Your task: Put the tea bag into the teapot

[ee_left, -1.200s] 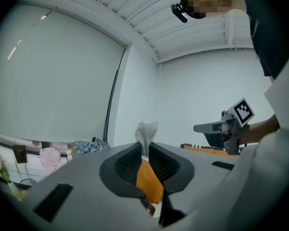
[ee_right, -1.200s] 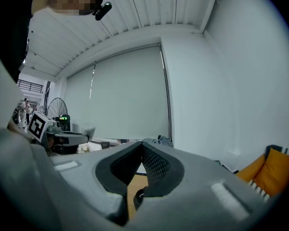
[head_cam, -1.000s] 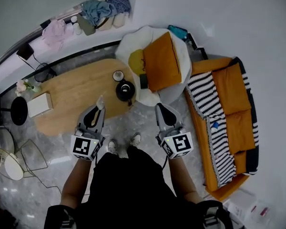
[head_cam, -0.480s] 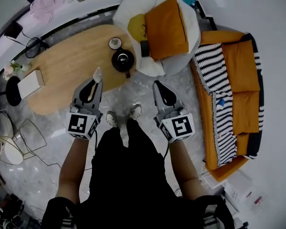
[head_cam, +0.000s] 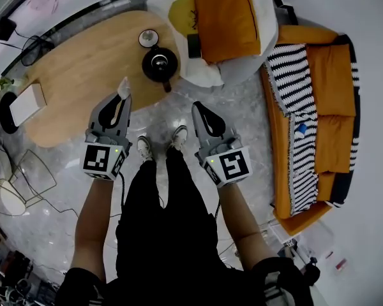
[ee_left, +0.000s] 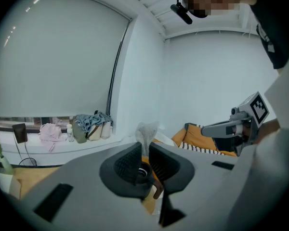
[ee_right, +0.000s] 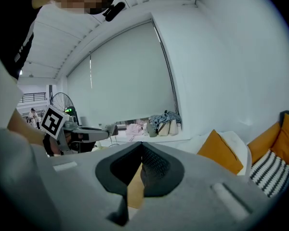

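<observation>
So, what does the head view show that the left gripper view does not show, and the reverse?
Only the head view shows the white box and the person's shoes. Only the left gripper view shows the window blind and the blue-grey clothes pile on the sill. Both show the tea bag pinched in the left gripper, the right gripper and the orange cushion.

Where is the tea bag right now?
In the head view, the left gripper pinches the tea bag at left, seen against the wooden table, short of the teapot.
</observation>
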{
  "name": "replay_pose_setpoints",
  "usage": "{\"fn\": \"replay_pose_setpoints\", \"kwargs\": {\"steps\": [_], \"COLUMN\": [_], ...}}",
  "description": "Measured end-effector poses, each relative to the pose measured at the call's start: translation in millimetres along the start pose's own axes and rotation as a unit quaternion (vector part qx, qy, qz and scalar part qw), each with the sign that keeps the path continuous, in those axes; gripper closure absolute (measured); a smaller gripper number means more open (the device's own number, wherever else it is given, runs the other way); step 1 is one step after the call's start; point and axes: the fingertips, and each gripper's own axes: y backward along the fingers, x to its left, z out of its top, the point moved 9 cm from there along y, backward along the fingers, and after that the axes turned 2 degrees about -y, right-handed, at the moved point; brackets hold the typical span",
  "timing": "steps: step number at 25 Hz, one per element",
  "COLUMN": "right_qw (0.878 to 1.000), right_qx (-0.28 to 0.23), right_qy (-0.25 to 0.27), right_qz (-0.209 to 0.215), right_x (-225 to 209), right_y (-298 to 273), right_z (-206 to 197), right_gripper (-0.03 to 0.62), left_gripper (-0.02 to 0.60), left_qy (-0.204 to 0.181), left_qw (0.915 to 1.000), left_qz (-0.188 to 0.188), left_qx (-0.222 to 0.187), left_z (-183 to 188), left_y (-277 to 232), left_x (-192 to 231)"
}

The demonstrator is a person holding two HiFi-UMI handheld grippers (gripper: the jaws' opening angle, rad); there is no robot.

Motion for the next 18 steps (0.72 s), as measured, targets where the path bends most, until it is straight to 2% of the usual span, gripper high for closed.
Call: {"fn": "replay_pose_setpoints", "kwargs": {"steps": [3, 9, 15, 18], "right_qw": [1.0, 1.0, 0.999, 1.0], "right_qx": [0.015, 0.008, 0.039, 0.025], "right_qy": [-0.001, -0.015, -0.007, -0.011], "right_qz": [0.005, 0.01, 0.012, 0.014], "right_x": [-5.8, -15.7, -28.2, -30.7], "right_y": [-7.9, -26.8, -36.1, -44.2], "right_z": [-16.4, -42.9, -62.3, -61.9], "right_gripper": [0.589, 0.589, 0.589, 0.589], "left_gripper": [0.543, 0.543, 0.543, 0.543], "left_qy": [0.004, -0.003, -0.008, -0.015], "left_qw": [1.0, 0.9998, 0.9982, 0.9966], "left_qz": [-0.001, -0.007, -0.014, -0.025], "left_qx": [0.006, 0.021, 0.058, 0.077], "left_z": [-15.0, -42.2, -57.7, -58.8], "left_y": [-19.1, -53.7, -91.8, -107.4], "left_x": [1.8, 11.0, 17.7, 19.3]}}
